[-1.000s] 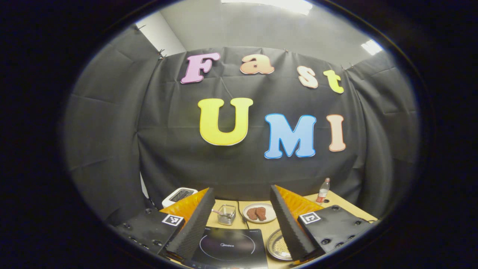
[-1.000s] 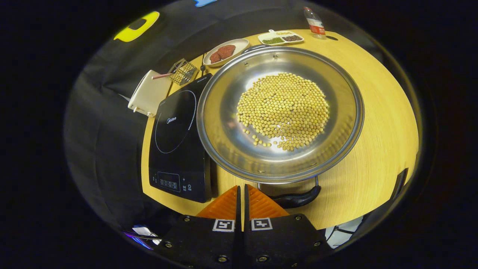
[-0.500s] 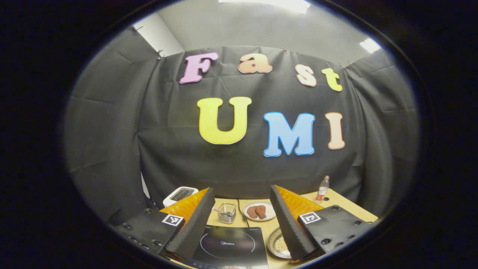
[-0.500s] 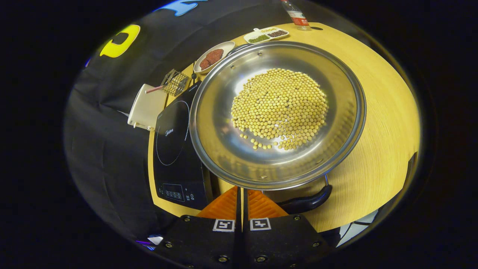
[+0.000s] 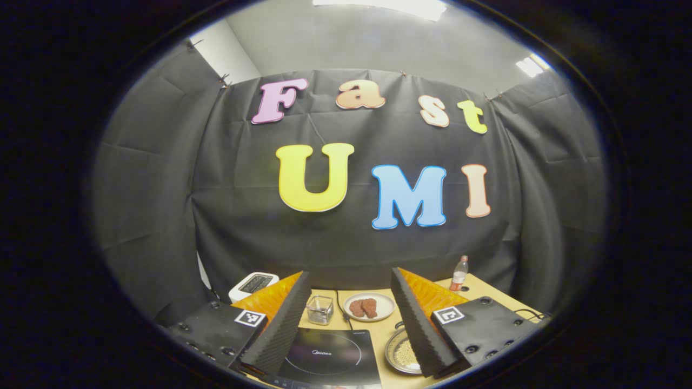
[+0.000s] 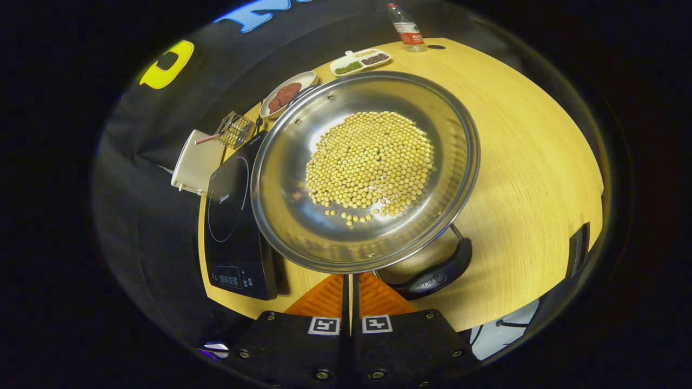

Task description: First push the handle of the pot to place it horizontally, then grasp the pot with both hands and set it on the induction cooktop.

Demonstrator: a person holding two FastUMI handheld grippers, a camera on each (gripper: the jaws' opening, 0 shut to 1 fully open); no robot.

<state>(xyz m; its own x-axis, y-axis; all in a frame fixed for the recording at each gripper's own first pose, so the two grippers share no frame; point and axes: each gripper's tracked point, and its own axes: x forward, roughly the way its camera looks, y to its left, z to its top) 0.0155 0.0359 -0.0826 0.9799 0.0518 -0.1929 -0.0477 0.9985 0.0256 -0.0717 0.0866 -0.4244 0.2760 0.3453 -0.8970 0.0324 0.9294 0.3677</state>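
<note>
1. Black cloth wall behind; wooden bench [image 6: 530, 162] below, carrying everything.
2. Pot [image 6: 303, 216]: wide, shallow steel, by far the largest item, sitting on the bench just right of the cooktop [image 6: 232, 216], rim overlapping its edge in the right gripper view. Loaded with a mound of beans [image 6: 370, 162], so likely heavy for its size, rigid, smooth-walled and slippery; tilting would roll the beans. Best held at the two handles, level, one side each.
3. Cooktop: flat dark slab, bare, control panel toward the near bench edge.
4. Near handle [image 6: 435, 273]: dark curved loop on wire stems, just past the right tongs [image 6: 348, 281], appearing to hang down and skewed to the right rather than lying flat. Long axis running roughly along the rim. Judged still in need of a push before any lift. Far handle hard to make out.
5. Right tongs: fingers closed together, holding nothing, tips just under the near rim, beside the handle.
6. Left tongs [image 5: 348, 319]: spread wide, empty, raised well back from the pot, aimed toward the wall.
7. Small things at the back: white appliance [image 6: 194, 162], wire basket [image 6: 235, 129], meat plate [image 6: 286, 93], divided dish [image 6: 359, 60], bottle [image 6: 405, 29].
</note>
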